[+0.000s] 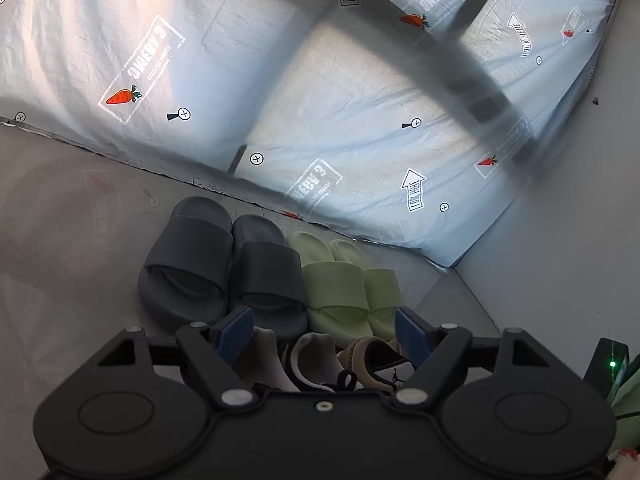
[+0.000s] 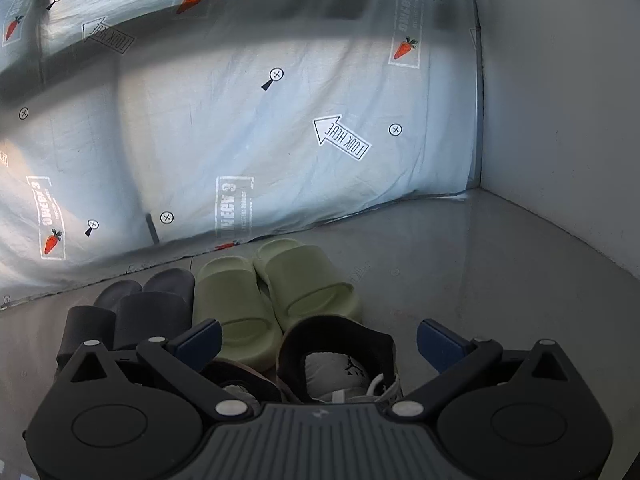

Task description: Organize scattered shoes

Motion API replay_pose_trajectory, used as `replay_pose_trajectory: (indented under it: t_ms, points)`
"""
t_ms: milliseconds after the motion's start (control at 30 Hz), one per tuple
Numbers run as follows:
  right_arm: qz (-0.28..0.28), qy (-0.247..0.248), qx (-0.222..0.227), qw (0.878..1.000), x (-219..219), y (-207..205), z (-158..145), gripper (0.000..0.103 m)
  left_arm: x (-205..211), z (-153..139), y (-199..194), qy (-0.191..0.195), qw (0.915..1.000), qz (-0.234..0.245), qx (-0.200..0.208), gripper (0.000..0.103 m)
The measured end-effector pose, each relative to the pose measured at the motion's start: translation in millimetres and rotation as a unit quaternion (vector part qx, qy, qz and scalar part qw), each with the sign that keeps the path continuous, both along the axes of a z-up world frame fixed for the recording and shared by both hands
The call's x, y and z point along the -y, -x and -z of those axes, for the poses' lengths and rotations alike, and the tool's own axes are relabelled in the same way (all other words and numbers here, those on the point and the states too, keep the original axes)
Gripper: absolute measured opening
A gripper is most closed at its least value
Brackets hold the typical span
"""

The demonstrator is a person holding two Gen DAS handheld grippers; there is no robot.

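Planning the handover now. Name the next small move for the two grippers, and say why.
Probably draw both grippers back. The grey slides and green slides sit paired along the curtain, the sneakers just behind them, and both sets of jaws stand open and empty.

The left gripper (image 1: pixel 324 334) is a matte black moulded assembly. Two round housings, each with a raised circular disc on top, flank a flat centre plate fitted with one small brass-coloured screw. Angled black link arms run forward from silver pivot pins to the fingers (image 1: pixel 236 332), which carry dark blue rectangular pads. Triangular cut-outs sit in the outer brackets, each topped by a small silver pin. The right gripper (image 2: pixel 320 346) has the same black housings, silver pivots, link arms and blue pads on its fingers (image 2: pixel 440 344); its centre plate is grey, ribbed with parallel grooves, and bears a small white mark.
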State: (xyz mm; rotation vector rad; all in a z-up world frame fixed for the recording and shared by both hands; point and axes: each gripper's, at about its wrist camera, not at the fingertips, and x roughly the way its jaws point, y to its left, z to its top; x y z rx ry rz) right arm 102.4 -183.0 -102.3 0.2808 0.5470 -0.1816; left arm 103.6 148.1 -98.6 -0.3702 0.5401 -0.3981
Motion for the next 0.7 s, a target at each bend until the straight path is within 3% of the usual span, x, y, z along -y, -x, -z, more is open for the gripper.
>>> replay_pose_trajectory:
  t_ms: [100, 267, 400, 500, 700]
  points:
    - [-0.022, -0.006, -0.017, 1.0, 11.0, -3.5, 6.3, 0.103, 16.3, 4.0, 7.0, -0.001, 0.9999, -0.014, -0.003, 0.079]
    - [-0.106, -0.009, -0.03, 0.994, 11.9, -23.4, 12.1, 0.101, 39.8, 11.0, 19.0, -0.003, 0.9984, -0.055, -0.012, 0.079]
    - [-0.158, -0.001, -0.047, 0.986, 5.0, -48.9, 15.3, 0.091, 50.9, 11.8, 30.5, -0.011, 0.9954, -0.094, -0.01, 0.079]
    - [-0.193, -0.009, -0.081, 0.978, 5.0, -79.2, 22.4, 0.09, 55.5, 12.9, 42.3, -0.012, 0.9904, -0.137, -0.013, 0.079]
    - [-0.244, 0.028, -0.192, 0.95, -13.4, -133.6, 38.5, 0.09, 61.2, 15.6, 65.0, -0.011, 0.9752, -0.22, -0.018, 0.079]
